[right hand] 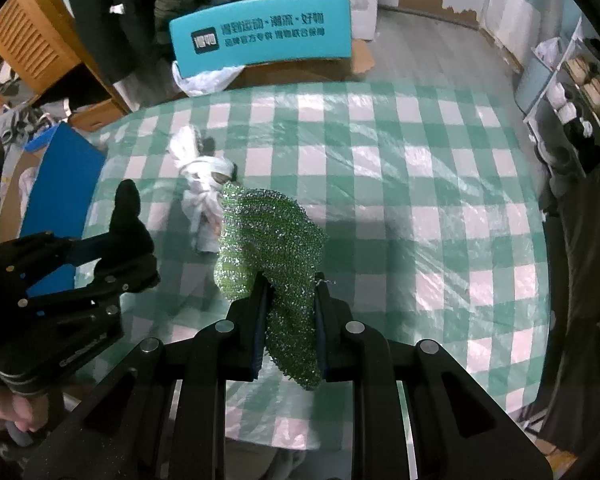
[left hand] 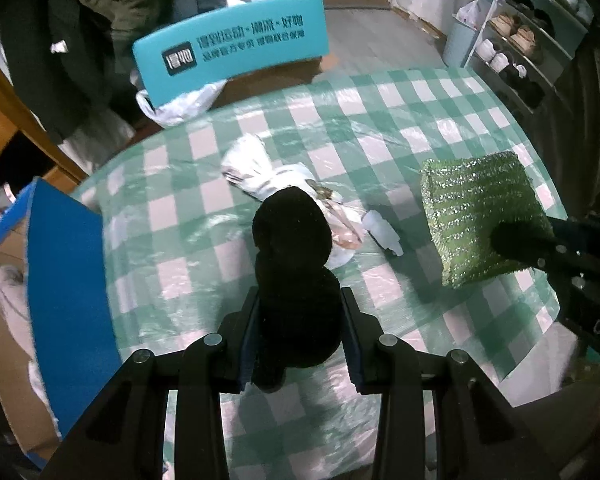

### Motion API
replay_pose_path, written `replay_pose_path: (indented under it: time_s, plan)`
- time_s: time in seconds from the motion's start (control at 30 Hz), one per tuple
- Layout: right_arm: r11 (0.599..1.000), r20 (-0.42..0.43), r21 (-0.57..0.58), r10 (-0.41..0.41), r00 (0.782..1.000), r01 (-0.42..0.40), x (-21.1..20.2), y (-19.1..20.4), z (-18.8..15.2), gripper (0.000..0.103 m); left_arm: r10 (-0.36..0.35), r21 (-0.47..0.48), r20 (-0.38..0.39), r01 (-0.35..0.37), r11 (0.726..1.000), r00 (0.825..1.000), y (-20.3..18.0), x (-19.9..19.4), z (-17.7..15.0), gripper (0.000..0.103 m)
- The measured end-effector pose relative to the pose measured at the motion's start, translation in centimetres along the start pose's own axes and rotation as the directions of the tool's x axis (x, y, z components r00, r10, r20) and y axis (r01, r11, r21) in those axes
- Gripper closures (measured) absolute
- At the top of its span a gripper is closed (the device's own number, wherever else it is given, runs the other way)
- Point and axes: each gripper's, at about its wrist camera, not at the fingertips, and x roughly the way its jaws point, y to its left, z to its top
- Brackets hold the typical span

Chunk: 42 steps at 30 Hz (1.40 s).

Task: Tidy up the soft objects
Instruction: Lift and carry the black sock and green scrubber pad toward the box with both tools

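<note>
Left wrist view: left gripper (left hand: 300, 320) clamped on a black soft object (left hand: 294, 276), pads pressing its lower half. Its long axis runs straight ahead along the fingers, top end poking well past the tips. Beyond that end, on the checked tablecloth (left hand: 380, 120), lies a white crumpled bundle (left hand: 268, 176), partly hidden. Blue box (left hand: 68, 280) sits left of the jaws, beside the table edge. Right gripper (left hand: 512, 240) enters from the right, holding a green scouring pad (left hand: 476, 216).

Right wrist view: right gripper (right hand: 290, 312) squeezed nearly shut on the green scouring pad (right hand: 272, 248), which flops forward and left above the cloth. White bundle (right hand: 204, 184) ahead-left. Left gripper (right hand: 116, 248) stands between these jaws and the blue box (right hand: 64, 184), so the left hand is likely nearer for the drop.
</note>
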Motion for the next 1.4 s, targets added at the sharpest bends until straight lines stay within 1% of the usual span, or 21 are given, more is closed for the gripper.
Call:
replay_pose_path:
  time_s: [0.3, 0.47, 0.6, 0.97, 1.4]
  plan:
    - [0.999, 0.038, -0.033, 0.0, 0.999, 0.001, -1.8, 1.7, 0.3, 0.085, 0.056, 0.015, 0.065, -0.057, 0.998, 0.996, 0.8, -2.7, -0.5, 0.066]
    - [0.999, 0.059, -0.051, -0.003, 0.998, 0.006, -2.7, 2.7, 0.6, 0.085, 0.061, 0.002, 0.092, -0.062, 0.998, 0.994, 1.7, -4.2, -0.7, 0.066]
    - [0.997, 0.073, -0.071, 0.001, 0.997, 0.005, -3.4, 3.7, 0.8, 0.085, 0.081, -0.008, 0.117, -0.081, 0.997, 0.99, 2.6, -5.4, -0.9, 0.066]
    - [0.991, 0.11, -0.135, 0.039, 0.993, -0.024, -5.0, 7.1, 1.7, 0.085, 0.111, -0.049, 0.149, -0.105, 0.993, 0.983, 5.4, -7.5, -1.8, 0.066]
    - [0.976, 0.129, -0.208, 0.085, 0.988, -0.057, -5.9, 11.8, 2.8, 0.085, 0.15, -0.103, 0.184, -0.132, 0.986, 0.971, 9.0, -10.0, -3.3, 0.066]
